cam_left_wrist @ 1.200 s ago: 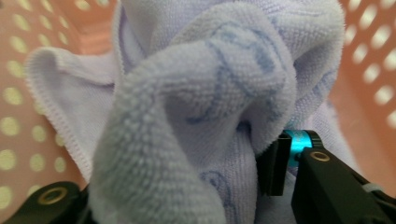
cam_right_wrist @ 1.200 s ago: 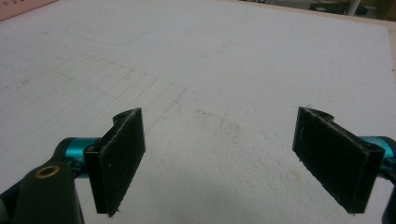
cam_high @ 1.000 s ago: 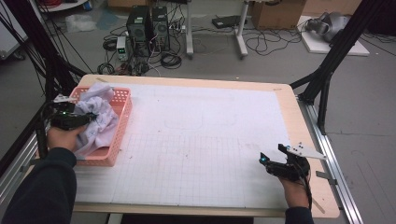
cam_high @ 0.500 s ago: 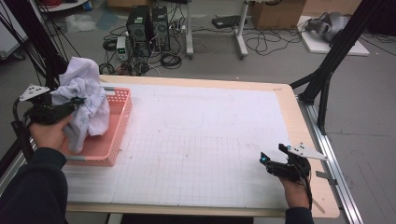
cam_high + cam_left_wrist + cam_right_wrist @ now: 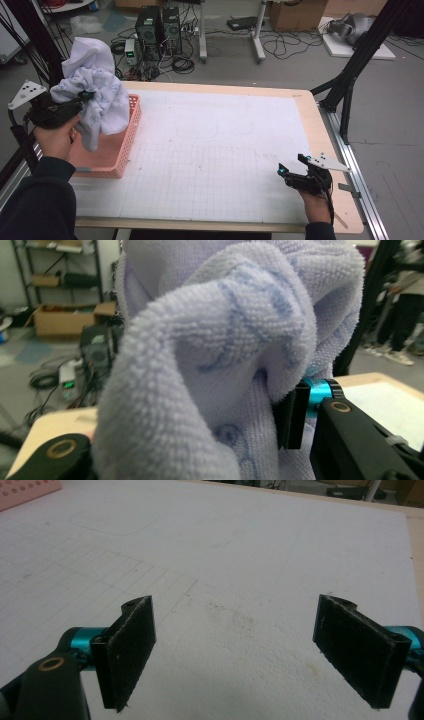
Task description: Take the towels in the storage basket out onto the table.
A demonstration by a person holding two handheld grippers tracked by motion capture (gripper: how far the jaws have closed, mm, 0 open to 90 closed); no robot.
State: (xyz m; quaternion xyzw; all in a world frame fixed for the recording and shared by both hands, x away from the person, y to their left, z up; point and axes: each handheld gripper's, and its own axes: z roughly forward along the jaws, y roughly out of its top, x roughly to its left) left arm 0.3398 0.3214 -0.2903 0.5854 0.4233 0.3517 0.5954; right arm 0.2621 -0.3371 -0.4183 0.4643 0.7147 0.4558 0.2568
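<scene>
Towel (image 5: pixel 95 90) hangs bunched lengthwise downward from left gripper (image 5: pixel 82 98).

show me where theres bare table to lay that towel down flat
The white gridded mat is bare from the pink basket across to the right gripper, which rests open near the front right corner. The widest free patch is the middle. It is crowded only at the left edge, where the left gripper holds the towel above the basket.

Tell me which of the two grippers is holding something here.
The left gripper, raised over the pink basket, is clamped on a bunched pale towel. The right gripper, low over the white mat, has wide-open jaws with nothing between them.
</scene>
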